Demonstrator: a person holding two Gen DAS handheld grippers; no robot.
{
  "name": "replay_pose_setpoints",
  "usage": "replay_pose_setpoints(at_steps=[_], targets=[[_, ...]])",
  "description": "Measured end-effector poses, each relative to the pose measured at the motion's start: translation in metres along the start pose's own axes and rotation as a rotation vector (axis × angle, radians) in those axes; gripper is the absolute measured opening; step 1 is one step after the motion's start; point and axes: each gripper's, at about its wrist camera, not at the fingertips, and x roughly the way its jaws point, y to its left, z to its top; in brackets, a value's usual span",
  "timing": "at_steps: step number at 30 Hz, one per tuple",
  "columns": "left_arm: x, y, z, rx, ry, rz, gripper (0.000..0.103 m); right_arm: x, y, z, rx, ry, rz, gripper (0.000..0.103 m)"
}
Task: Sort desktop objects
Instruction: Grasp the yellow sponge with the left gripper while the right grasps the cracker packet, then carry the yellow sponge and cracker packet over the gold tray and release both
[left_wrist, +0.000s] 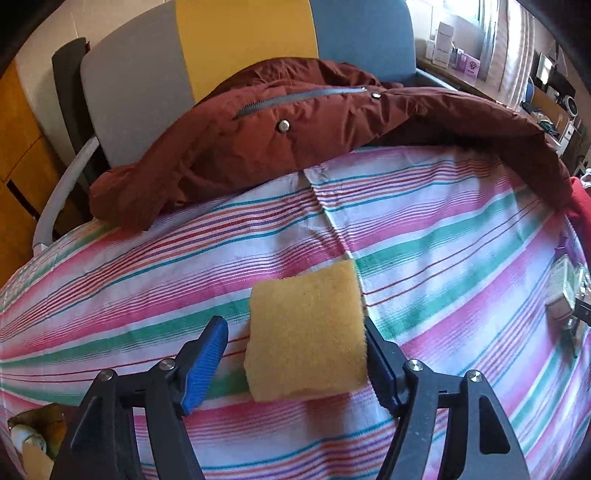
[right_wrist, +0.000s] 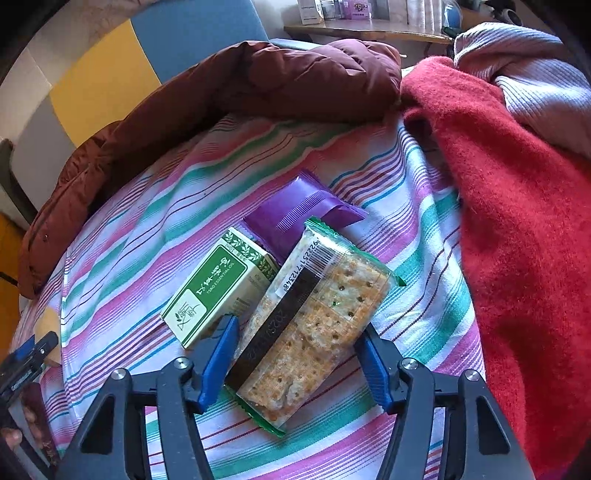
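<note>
Left tongs (left_wrist: 295, 365) open astride yellow sponge (left_wrist: 306, 332), right pad touching.

Left wrist view: mounted behind the left gripper (left_wrist: 293, 354), angled steeply down, close over the pink, green and white striped cloth (left_wrist: 443, 229), facing the rumpled maroon padded jacket (left_wrist: 295, 140). Right wrist view: behind the right gripper (right_wrist: 297, 358), likewise steep and close. Shared: cloth, jacket, green-and-white cardboard box (right_wrist: 221, 288), at the left view's right edge.
</note>
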Motion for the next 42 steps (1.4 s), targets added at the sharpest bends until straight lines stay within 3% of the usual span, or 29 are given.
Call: replay_pose_setpoints(at_steps=[4,14,23,30,42], targets=[[0.002,0.004,-0.002,-0.019,-0.003,-0.068,0.056,0.001,0.0,0.0,-0.007,-0.003,-0.003,0.064],[-0.015,-0.009,-0.018,0.046,0.009,-0.076,0.054,0.009,0.008,0.007,-0.043,-0.011,-0.008,0.057],[-0.056,-0.036,-0.052,0.076,0.011,-0.18,0.054,0.01,0.016,0.009,-0.114,0.04,0.03,0.057],[-0.079,-0.057,-0.078,0.073,0.011,-0.222,0.054,0.013,0.043,-0.003,-0.285,0.098,0.105,0.057],[-0.1,-0.053,-0.135,0.025,0.016,-0.217,0.054,0.002,0.082,-0.047,-0.479,0.164,0.185,0.057]])
